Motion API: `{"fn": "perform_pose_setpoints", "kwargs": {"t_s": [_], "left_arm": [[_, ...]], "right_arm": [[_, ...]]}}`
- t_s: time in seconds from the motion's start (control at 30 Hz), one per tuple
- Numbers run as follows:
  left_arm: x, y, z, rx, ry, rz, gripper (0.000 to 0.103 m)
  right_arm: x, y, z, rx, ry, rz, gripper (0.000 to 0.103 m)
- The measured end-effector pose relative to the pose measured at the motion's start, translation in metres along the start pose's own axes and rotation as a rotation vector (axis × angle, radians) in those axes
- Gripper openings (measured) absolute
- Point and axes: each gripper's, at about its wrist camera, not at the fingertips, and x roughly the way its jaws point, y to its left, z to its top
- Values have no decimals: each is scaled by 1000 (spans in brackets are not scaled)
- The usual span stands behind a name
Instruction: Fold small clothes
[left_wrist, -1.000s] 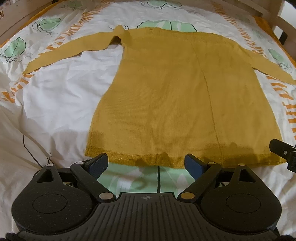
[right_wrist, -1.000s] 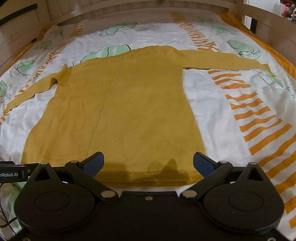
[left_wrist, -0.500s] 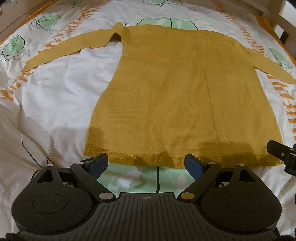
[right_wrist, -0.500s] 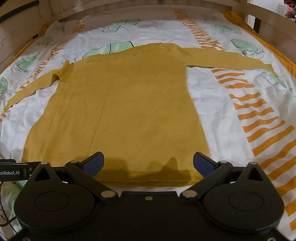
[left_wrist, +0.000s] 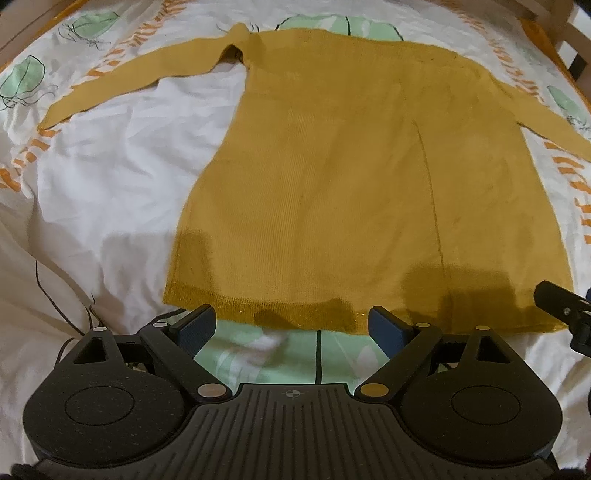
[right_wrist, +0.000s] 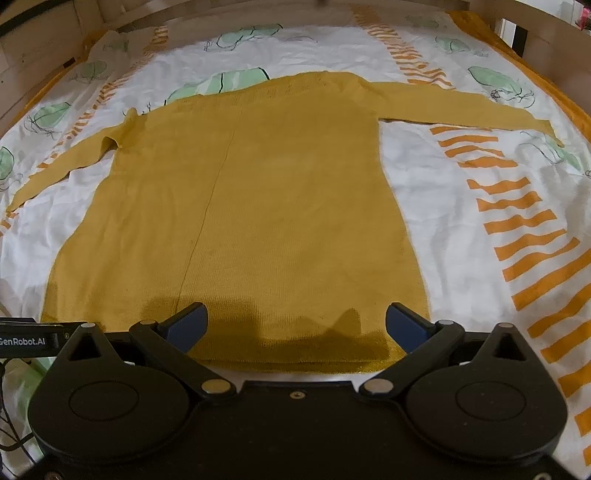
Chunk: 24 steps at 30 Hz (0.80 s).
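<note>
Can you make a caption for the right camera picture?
Open right gripper poised at the hem of a yellow sweater spread flat.

Warm, fairly dim indoor light falls from above and behind, casting soft dark shadows on the hem of the mustard sweater (left_wrist: 369, 177) (right_wrist: 258, 206). Both fisheye views bow strongly at the edges, where the patterned bedsheet (left_wrist: 92, 192) (right_wrist: 480, 206) smears and softens.

The mustard sweater (left_wrist: 362, 177) is fine-ribbed matt knit with a glittery hem; the printed bedsheet (right_wrist: 461, 236) is crumpled matt cotton-like cloth; the bed frame (right_wrist: 40, 62) looks like pale wood
</note>
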Motion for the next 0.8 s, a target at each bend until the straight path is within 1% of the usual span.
{"fn": "perform_pose_setpoints", "kwargs": {"t_s": [0.2, 0.37, 0.5, 0.67, 0.8], "left_arm": [[2, 2, 3, -3, 9, -3, 90], [4, 2, 5, -7, 15, -2, 90], [6, 0, 11, -3, 35, -3, 90], [5, -1, 21, -2, 8, -14, 89], [5, -1, 36, -6, -25, -44, 89]], "right_arm": [[9, 0, 6, 20, 55, 2, 102], [11, -1, 7, 22, 53, 6, 102], [14, -2, 10, 25, 57, 9, 102], [17, -6, 17, 39, 63, 28, 102], [23, -15, 25, 59, 63, 79, 102]]}}
